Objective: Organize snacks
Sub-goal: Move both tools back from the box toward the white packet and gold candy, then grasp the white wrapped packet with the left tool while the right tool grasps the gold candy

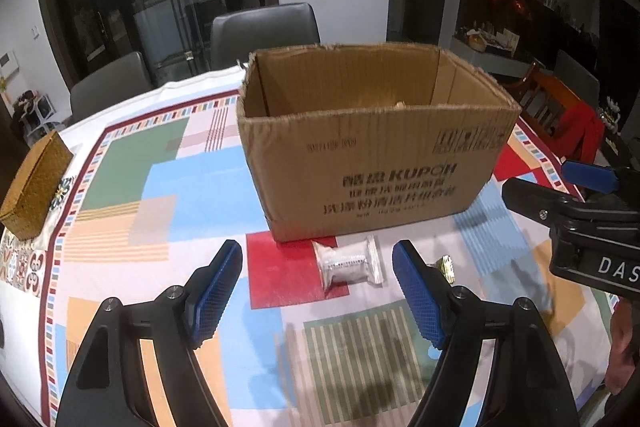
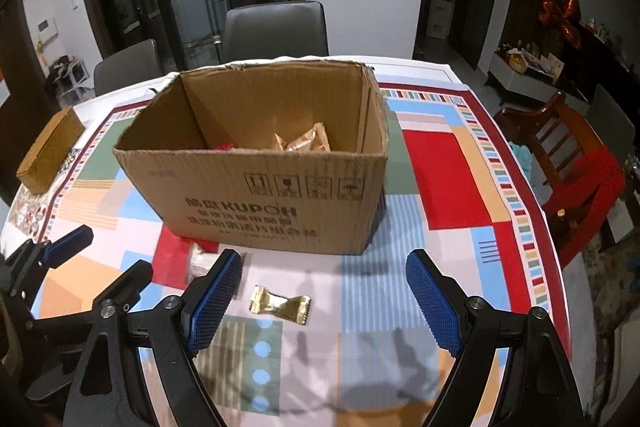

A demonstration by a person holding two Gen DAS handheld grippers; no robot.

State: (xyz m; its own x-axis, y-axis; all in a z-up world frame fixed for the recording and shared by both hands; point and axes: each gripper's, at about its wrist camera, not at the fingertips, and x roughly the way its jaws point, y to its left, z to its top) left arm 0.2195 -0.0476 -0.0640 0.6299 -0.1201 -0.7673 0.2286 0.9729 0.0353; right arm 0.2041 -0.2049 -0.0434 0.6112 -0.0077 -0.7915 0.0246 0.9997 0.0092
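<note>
Two snacks wait by the box (image 2: 256, 187): your left gripper (image 1: 318, 291) and right gripper (image 2: 324, 301), both spread, must pinch the silver pack (image 1: 347, 265) and gold candy (image 2: 280, 303)

Left claw (image 1: 318, 291): jaws wide apart, nothing between the pads, pitched steeply down toward the table (image 1: 200, 187). Blue ribbed pads (image 1: 216, 291) face each other, black finger arms run back to the near edge of the view.

Right claw (image 2: 324, 301): same pose, jaws spread wide, empty, angled down at the table. In the left wrist view its black body and one blue pad sit at the far right, just beside the left claw.

Part of a hand (image 1: 622, 343) shows at the right edge, under the right claw's body.
</note>
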